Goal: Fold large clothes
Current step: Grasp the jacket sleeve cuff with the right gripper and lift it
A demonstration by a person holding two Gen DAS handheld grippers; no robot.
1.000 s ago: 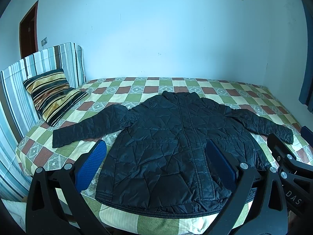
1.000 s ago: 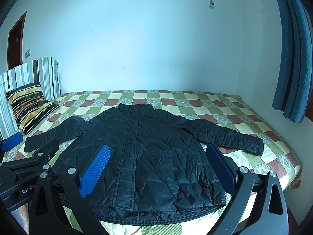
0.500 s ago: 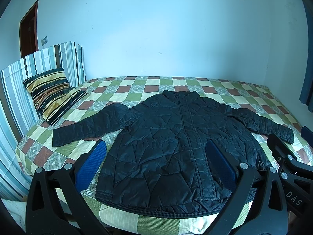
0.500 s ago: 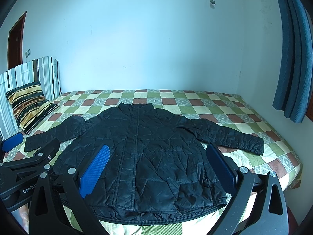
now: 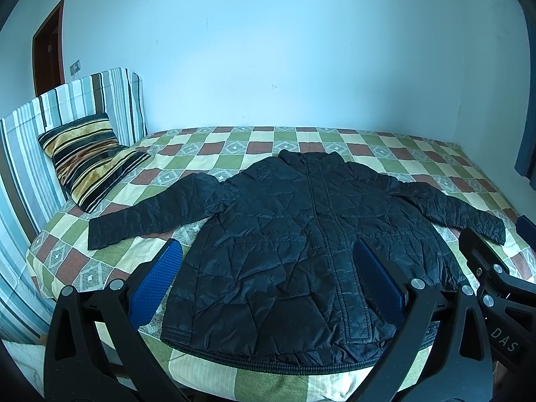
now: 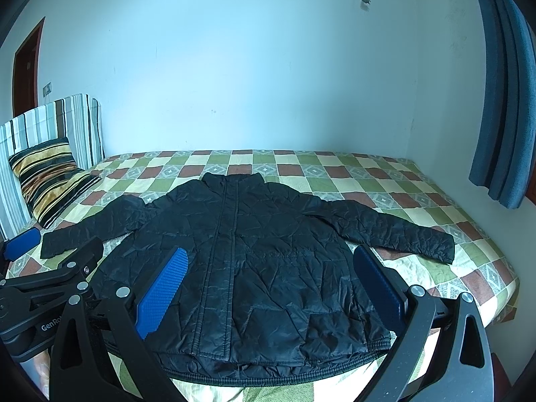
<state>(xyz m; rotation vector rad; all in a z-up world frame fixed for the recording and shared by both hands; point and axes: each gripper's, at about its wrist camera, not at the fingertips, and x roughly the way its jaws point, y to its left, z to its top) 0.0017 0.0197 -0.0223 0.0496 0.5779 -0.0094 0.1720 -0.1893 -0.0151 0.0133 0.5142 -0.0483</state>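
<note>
A black quilted jacket (image 5: 301, 244) lies flat and face up on the bed, sleeves spread to both sides, hem at the near edge; it also shows in the right wrist view (image 6: 254, 254). My left gripper (image 5: 268, 278) is open and empty, held above the near edge of the bed in front of the hem. My right gripper (image 6: 268, 281) is open and empty, at the same height to its right. The left gripper shows at the left edge of the right wrist view (image 6: 37, 278), and the right gripper at the right edge of the left wrist view (image 5: 495, 278).
The bed (image 5: 234, 147) has a green, red and cream checked cover. A striped pillow (image 5: 87, 157) leans on a striped headboard (image 5: 40, 127) at the left. A blue curtain (image 6: 502, 100) hangs at the right. A brown door (image 5: 47, 47) is at the far left.
Both grippers have drifted very slightly; the jacket has not moved and both grippers stay open.
</note>
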